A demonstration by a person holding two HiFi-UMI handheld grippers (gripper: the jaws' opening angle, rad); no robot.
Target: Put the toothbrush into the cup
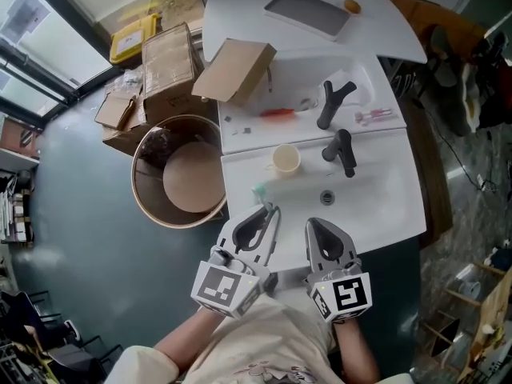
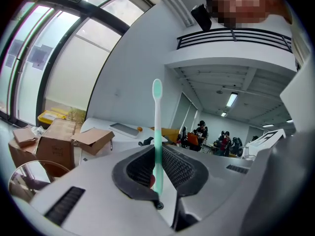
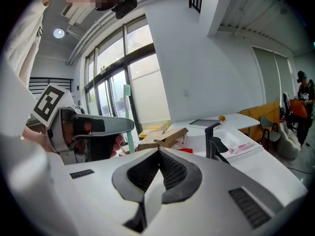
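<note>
Mint-green plastic toothbrush [image 2: 157,117] clamped in left gripper [image 2: 158,157], over white sink basin [image 1: 384,190].
Long axis upright, brush head on top, handle pinched by barely parted jaws; cream round cup [image 1: 286,160] near, apart. Right gripper [image 3: 157,156] closed, empty.

You hold the toothbrush [image 2: 157,127], white and mint green, clamped between the jaws of the left gripper [image 1: 270,211], with its mint end standing out past the tips. The cup [image 1: 286,160], cream and upright, stands near the counter's left edge, just beyond that end.
</note>
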